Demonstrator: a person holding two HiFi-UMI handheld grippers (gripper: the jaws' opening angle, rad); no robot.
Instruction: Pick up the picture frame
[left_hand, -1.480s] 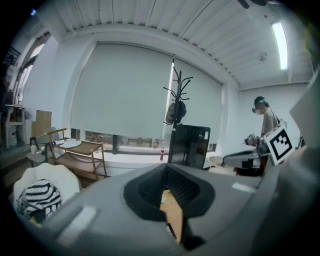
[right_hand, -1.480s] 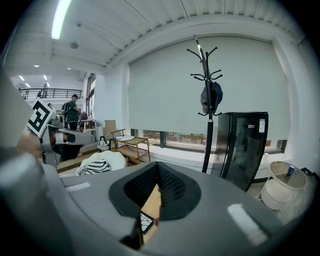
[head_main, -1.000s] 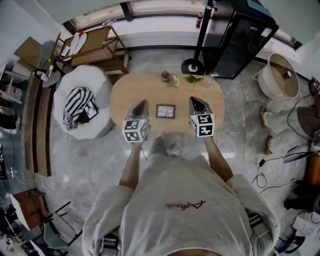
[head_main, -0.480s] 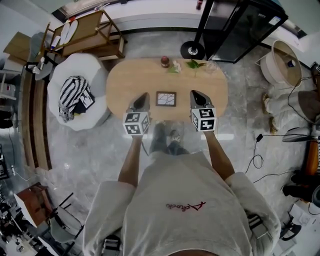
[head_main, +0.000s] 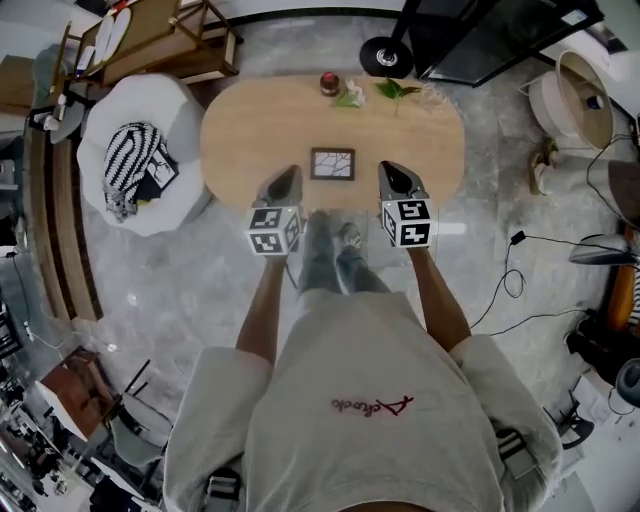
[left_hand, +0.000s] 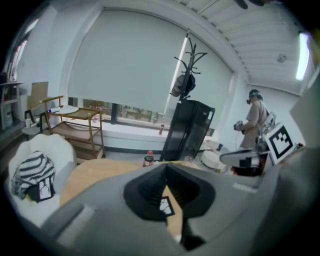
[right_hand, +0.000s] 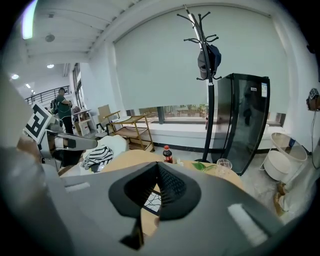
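The picture frame (head_main: 332, 164), small and dark with a white cracked-line picture, lies flat on the oval wooden table (head_main: 250, 130) near its front edge. My left gripper (head_main: 291, 172) hovers just left of it, shut and empty. My right gripper (head_main: 388, 168) hovers just right of it, also shut with nothing held. In the left gripper view the closed jaws (left_hand: 166, 165) meet in front of the frame (left_hand: 165, 206), which peeks out beneath them. The right gripper view shows the same: its closed jaws (right_hand: 158, 164) stand above the frame (right_hand: 151, 198).
At the table's far edge stand a red-capped bottle (head_main: 329, 84), green leaves (head_main: 392, 90) and a glass (right_hand: 224, 165). A white beanbag (head_main: 135, 150) with striped cloth sits to the left, with a wooden cart (head_main: 160, 45) behind it. A coat stand base (head_main: 386, 57) and cables (head_main: 510, 290) lie around.
Both grippers have sunk together toward the table's front edge, and their tips now flank the frame more closely. Both jaws have stayed shut.
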